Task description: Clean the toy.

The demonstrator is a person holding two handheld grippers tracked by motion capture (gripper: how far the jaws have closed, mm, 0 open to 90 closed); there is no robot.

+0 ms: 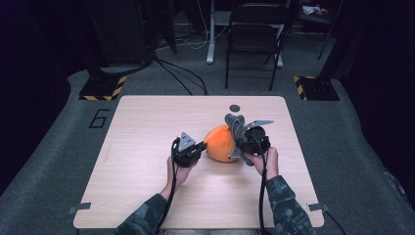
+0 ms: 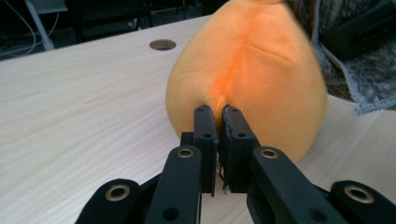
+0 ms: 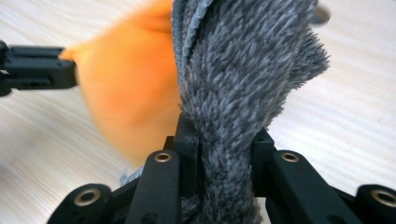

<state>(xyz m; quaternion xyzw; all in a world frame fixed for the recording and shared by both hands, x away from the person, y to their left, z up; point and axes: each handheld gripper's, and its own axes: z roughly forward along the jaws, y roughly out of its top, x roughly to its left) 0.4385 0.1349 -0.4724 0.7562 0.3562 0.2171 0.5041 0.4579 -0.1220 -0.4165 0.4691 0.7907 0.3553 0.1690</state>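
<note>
High view: your left gripper [image 1: 199, 148] sits at the left flank of the orange plush ball [image 1: 221, 143], which rests on the wooden table [image 1: 147, 142] between your two tools. In the left gripper view, the jaws are clenched on a pinch of the ball's orange fabric at its seam; the fingertips [image 2: 205, 122] press into the plush, and the ball bulges directly beyond and above them. A round hole [image 2: 162, 45] in the tabletop lies well beyond the fingers, off to their left.

Your right gripper [image 1: 237, 147] is at the ball's right flank. In the right gripper view, the jaws are grasping a grey fuzzy cloth [image 3: 243, 79]; the cloth rises straight up from between the fingers [image 3: 186, 140], and the ball lies just beside it, to the fingers' left, touching the cloth.
</note>
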